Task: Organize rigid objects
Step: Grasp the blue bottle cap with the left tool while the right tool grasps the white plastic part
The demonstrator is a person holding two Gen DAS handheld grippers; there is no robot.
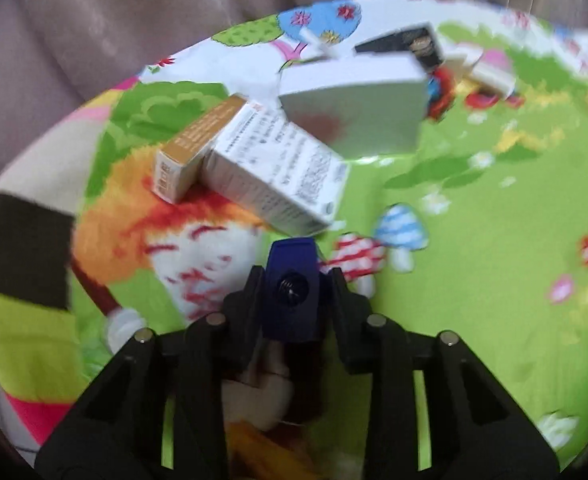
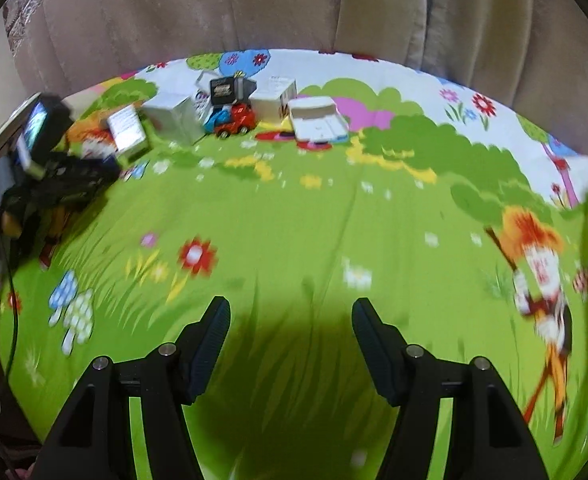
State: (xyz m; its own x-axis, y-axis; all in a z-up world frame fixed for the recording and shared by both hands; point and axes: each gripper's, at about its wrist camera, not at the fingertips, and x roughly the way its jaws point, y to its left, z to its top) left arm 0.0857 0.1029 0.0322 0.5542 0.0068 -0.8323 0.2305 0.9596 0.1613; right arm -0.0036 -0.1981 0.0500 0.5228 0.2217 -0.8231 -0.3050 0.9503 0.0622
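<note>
The left tongs [image 1: 292, 280] are clamped on a small dark-blue plastic block with a round black socket in its face [image 1: 292, 284], held just above the cartoon-printed green cloth covering the tabletop [image 1: 473, 240]. Just beyond it, at the far left of the surface, lies a white printed cardboard carton [image 1: 278, 164] touching a narrow tan-and-gold cardboard box [image 1: 192, 148], with a plain grey-white box [image 1: 353, 108] behind them and a black box [image 1: 409, 46] farther back.

The right tongs [image 2: 292, 320] stand wide and empty over bare cloth at the near edge. From there the far row shows a red-and-blue toy car [image 2: 234, 120] and a flat white plastic tray-like piece [image 2: 317, 120] to its right.

The main risk, as I judge it, is the blue block nudging the white carton as it goes down, pushing it and the tan box out of line. The grip covers only the block's sides, so it could twist or slip. The view is motion-blurred, which suggests speed; a hasty release might let the block tumble on the soft cloth.
</note>
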